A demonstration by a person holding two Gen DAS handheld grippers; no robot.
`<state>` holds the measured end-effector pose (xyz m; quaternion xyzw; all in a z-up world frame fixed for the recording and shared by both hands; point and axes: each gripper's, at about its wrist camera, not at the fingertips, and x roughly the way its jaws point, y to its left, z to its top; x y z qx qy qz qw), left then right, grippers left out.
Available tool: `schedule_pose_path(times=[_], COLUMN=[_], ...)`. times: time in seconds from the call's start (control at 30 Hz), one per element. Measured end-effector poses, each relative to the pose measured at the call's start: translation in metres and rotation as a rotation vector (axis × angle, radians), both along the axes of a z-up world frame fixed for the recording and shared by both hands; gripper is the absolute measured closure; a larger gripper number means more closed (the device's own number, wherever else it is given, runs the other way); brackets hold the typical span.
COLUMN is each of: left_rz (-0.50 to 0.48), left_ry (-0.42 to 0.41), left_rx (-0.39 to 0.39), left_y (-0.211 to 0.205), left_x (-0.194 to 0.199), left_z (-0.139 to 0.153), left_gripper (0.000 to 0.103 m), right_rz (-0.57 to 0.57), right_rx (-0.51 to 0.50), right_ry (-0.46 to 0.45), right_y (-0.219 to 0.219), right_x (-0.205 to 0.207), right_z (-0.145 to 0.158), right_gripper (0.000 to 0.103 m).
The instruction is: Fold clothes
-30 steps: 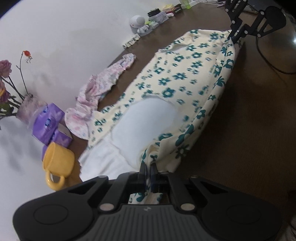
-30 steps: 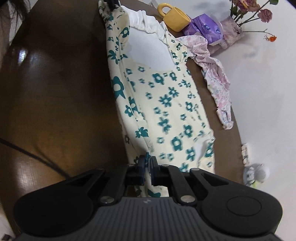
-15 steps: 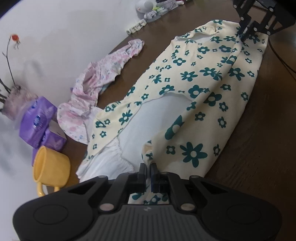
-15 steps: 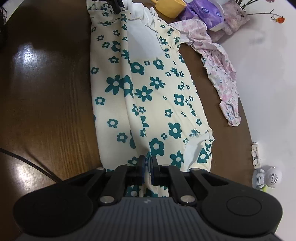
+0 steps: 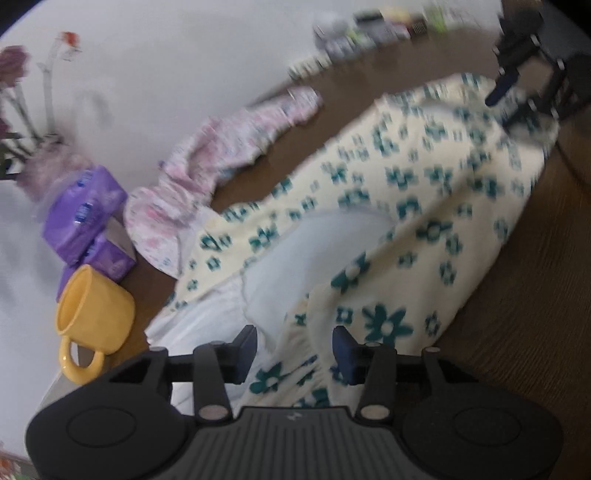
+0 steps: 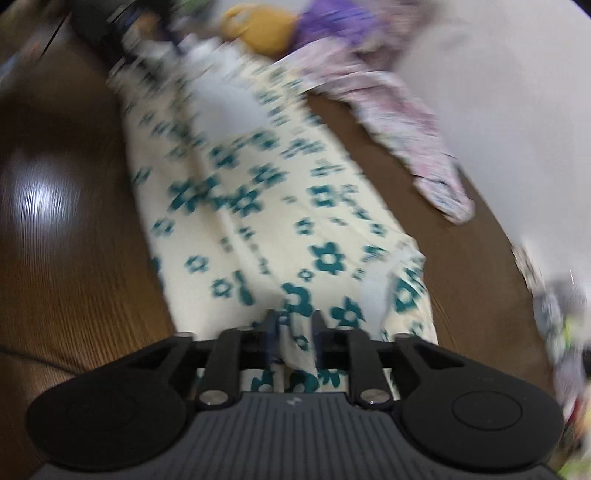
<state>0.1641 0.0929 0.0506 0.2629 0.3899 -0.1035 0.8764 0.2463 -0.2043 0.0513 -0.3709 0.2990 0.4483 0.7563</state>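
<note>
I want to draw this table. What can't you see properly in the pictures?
- Small things by the wall, left view: blurred and too small to name.
- Flowers, left view: cut off by the edge.
- Dress hem, right view: hidden under the right gripper.
- Mug, right view: smeared by blur.

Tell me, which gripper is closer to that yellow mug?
Left. The left gripper sits beside the yellow mug; the right gripper is at the floral garment's far end.
</note>
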Motion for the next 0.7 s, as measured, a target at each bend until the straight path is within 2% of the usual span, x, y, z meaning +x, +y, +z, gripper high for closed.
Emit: schedule_pose_path(times=[0.07, 0.17, 0.3, 0.4, 0.53, 0.67, 0.7], left_rz=[0.003, -0.023, -0.087, -0.097, -0.072, -0.056, -0.049], left_ry=[-0.048, -0.078, -0.036, -0.001, 0.031, 0.042, 0.043], left_rx=[-0.061, -0.162, -0.226, -0.237, -0.251, -0.255, -0.252], left_y=[-0.004, -0.013, -0.034, -0.044, -0.047, -0.049, -0.049], left_x=[-0.008, -0.014, -0.01, -0.003, 0.007, 0.01, 0.01], left_z=[0.011, 0.021, 0.014, 0.005, -0.004, -0.009, -0.009], left_gripper=[0.059, 0.059, 0.06, 0.061, 0.061, 0.061, 0.061], right_rz=[-0.099, -0.211, -0.29, -0.294, -0.235, -0.177, -0.161], right_rx=[0.129, 0.249, 0.302, 0.309, 0.308, 0.269, 0.262], right_ry=[0.024, 0.056, 0.09, 0.118, 0.143, 0.205, 0.238], right_y=[-0.027, -0.062, -0.09, -0.099, -0.096, -0.087, -0.085], right_x=[0.0, -0.004, -0.011, -0.014, -0.01, 0.009, 0.014], right_z=[0.009, 0.016, 0.012, 0.003, -0.002, -0.009, -0.012], right_gripper=[0.066, 0.066, 0.065, 0.06, 0.051, 0.05, 0.054])
